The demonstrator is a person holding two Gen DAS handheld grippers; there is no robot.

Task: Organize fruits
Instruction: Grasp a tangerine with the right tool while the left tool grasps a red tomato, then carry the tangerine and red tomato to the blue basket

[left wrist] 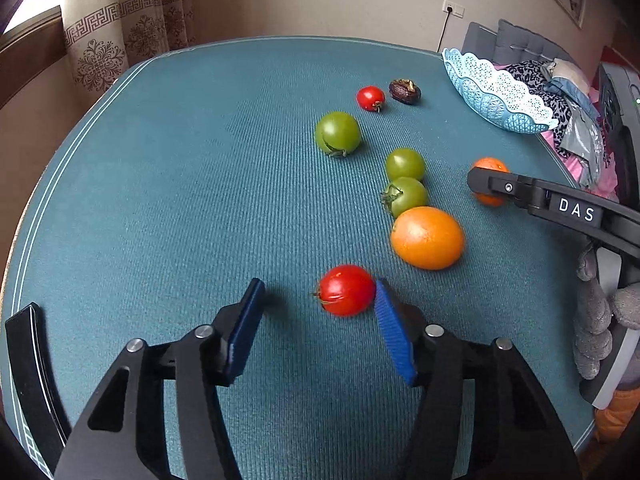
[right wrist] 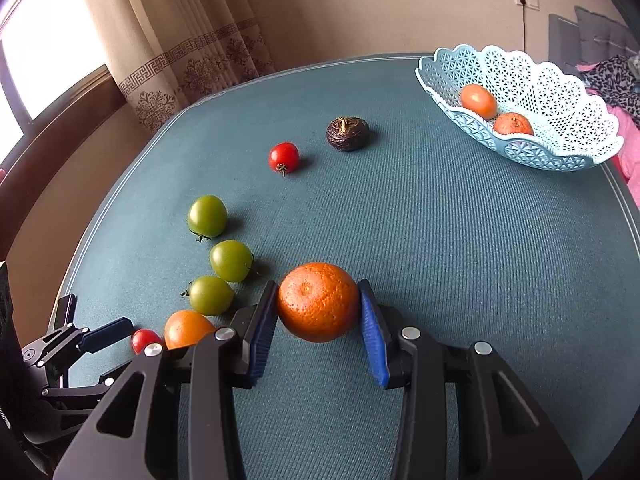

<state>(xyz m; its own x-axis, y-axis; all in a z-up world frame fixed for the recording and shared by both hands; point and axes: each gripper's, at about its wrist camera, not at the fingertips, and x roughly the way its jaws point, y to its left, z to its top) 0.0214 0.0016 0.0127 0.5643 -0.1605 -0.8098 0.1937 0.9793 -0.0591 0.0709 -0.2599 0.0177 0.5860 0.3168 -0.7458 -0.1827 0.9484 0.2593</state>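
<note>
Right tongs point(right wrist: 319, 306): pads touching both sides of mandarin point(right wrist: 318, 301), grasping it; basket point(right wrist: 560, 156) far ahead-right. Left tongs point(left wrist: 320, 300): released, red tomato point(left wrist: 346, 290) against right pad.

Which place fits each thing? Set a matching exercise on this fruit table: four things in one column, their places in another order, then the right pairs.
Things
1. mandarin
2. near red tomato
3. smooth orange fruit
4. dark brown fruit

Places
A. inside the blue basket
B. alone on the mat, towards the far side
C. between the right gripper's pads
D. against one pad of the open left gripper

Pairs: 1-C, 2-D, 3-A, 4-B
</note>
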